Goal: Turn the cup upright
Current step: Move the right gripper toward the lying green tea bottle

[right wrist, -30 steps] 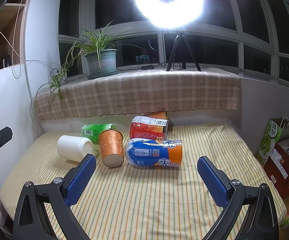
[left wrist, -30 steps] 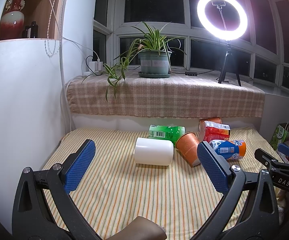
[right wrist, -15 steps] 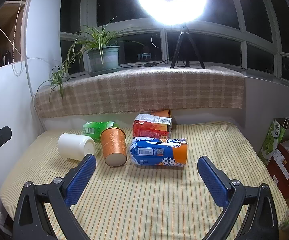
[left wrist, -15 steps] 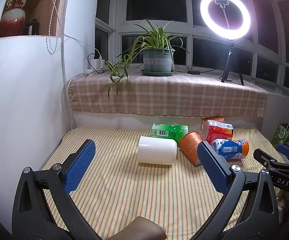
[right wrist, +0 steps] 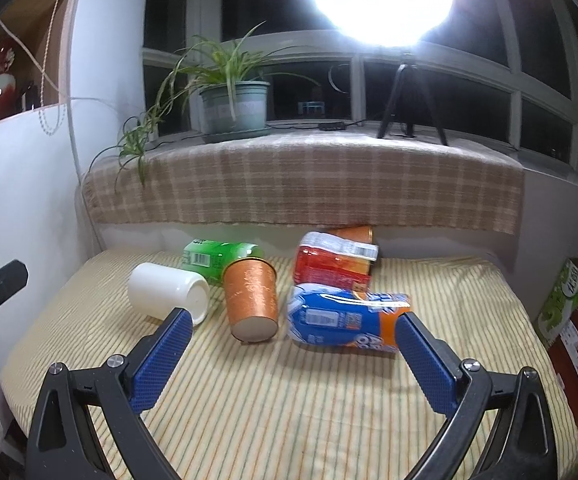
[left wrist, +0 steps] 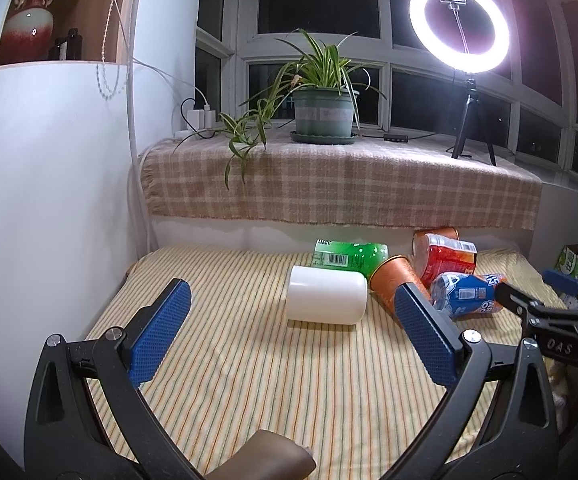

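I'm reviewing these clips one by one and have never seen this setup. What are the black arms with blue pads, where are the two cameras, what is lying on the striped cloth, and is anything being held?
No robot here: a person carries a hand-held gripper in each hand, with a fisheye camera on each looking along its blue-padded fingers. One view shows the left hand-held gripper, the other the right hand-held gripper. Both are open and hold nothing. On the striped cloth lie a white cup, an orange cup, a green bottle, a red packet and a blue-and-orange packet, all on their sides.
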Motion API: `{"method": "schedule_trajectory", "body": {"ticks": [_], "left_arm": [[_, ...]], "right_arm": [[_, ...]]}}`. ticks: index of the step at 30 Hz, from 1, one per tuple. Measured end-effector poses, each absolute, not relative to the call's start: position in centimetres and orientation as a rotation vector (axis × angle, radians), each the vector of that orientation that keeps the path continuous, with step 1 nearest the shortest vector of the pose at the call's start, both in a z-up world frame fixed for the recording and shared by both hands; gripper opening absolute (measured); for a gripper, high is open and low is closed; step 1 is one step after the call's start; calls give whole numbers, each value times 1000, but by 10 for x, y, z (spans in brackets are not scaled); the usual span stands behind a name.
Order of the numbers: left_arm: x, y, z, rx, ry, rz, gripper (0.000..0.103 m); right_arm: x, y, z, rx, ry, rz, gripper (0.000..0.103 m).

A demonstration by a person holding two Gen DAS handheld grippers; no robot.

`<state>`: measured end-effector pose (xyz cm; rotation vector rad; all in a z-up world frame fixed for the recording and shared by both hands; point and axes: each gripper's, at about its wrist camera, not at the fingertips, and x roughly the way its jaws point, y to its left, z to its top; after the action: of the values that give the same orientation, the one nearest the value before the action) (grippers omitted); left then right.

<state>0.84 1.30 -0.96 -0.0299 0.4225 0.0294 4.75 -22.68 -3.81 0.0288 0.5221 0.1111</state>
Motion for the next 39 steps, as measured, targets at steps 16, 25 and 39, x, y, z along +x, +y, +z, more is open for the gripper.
{"method": "schedule_trajectory", "body": {"ticks": [16,25,39], "left_arm": [[14,46,-34,-16,510,76,103],[12,66,-43,-38,545,99,103],[13,93,-53,-61,573,152,103]], "right_arm": [[143,-188,-32,-123,596,288,102],[207,-157,-44,-270,732,406,98],[284,-118,-83,-419,937,505,87]]}}
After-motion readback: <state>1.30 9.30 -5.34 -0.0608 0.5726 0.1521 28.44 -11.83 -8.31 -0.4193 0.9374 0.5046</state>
